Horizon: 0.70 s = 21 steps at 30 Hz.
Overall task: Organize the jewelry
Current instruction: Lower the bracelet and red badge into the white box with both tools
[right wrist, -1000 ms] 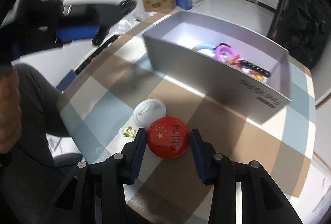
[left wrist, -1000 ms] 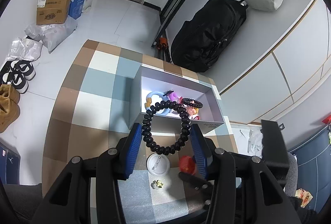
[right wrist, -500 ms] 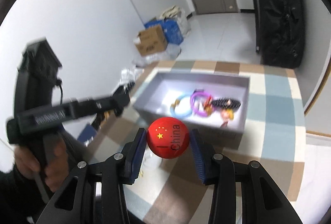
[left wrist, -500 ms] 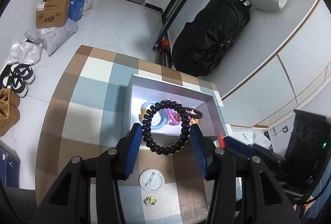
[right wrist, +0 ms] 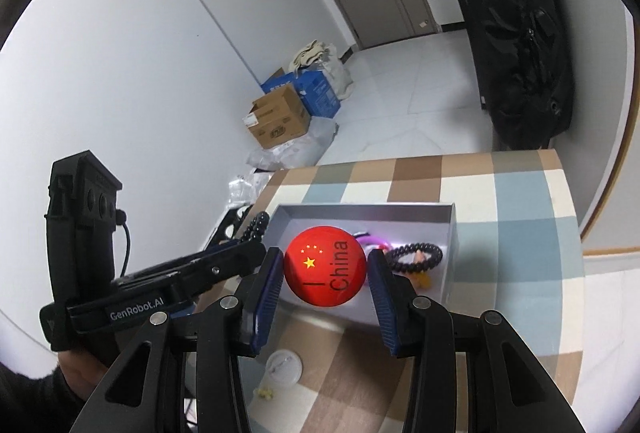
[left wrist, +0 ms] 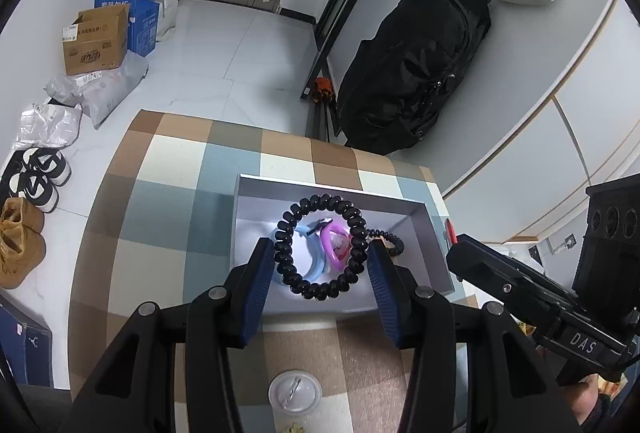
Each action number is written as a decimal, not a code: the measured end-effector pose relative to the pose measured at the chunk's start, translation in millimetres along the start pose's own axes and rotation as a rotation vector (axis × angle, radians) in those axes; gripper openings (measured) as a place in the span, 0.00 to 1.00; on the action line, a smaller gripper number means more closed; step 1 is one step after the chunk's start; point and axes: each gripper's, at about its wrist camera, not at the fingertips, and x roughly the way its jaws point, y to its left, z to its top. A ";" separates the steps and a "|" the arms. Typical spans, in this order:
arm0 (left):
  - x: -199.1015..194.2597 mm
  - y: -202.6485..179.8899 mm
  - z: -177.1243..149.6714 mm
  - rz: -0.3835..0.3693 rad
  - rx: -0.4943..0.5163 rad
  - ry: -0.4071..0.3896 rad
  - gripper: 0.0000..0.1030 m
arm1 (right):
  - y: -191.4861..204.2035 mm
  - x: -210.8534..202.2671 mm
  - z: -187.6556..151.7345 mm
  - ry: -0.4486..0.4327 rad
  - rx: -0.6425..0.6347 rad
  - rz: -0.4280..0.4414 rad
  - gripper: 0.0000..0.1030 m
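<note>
My left gripper (left wrist: pixel 322 259) is shut on a black beaded bracelet (left wrist: pixel 288 233) and holds it above the open grey box (left wrist: pixel 434 253). Blue and purple rings (left wrist: pixel 332 245) and another black bracelet (left wrist: pixel 394 239) lie in the box. My right gripper (right wrist: pixel 325 267) is shut on a round red "China" badge (right wrist: pixel 325 267), held over the same box (right wrist: pixel 450 233). A black bracelet (right wrist: pixel 416 255) shows inside the box. The left gripper's body (right wrist: pixel 132 297) is at the left in the right wrist view.
A white round badge (left wrist: pixel 295 391) and a small yellow trinket (right wrist: pixel 265 392) lie on the checked tablecloth (left wrist: pixel 160 217) in front of the box. The floor beyond holds cardboard boxes (left wrist: pixel 96 41), shoes (left wrist: pixel 40 177) and a black bag (left wrist: pixel 412 81).
Both grippers have lifted off the table and moved over the box, the left with the black bracelet, the right with the red badge.
</note>
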 end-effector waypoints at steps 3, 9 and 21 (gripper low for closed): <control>5.0 -1.1 3.3 0.007 -0.002 0.005 0.41 | -6.0 5.7 3.9 0.001 0.017 -0.002 0.41; 15.3 -5.2 9.7 0.005 -0.006 0.018 0.41 | -17.8 18.5 8.4 0.015 0.056 -0.009 0.41; 28.8 -5.3 14.0 0.011 -0.006 0.052 0.41 | -31.5 34.6 12.9 0.052 0.103 -0.008 0.41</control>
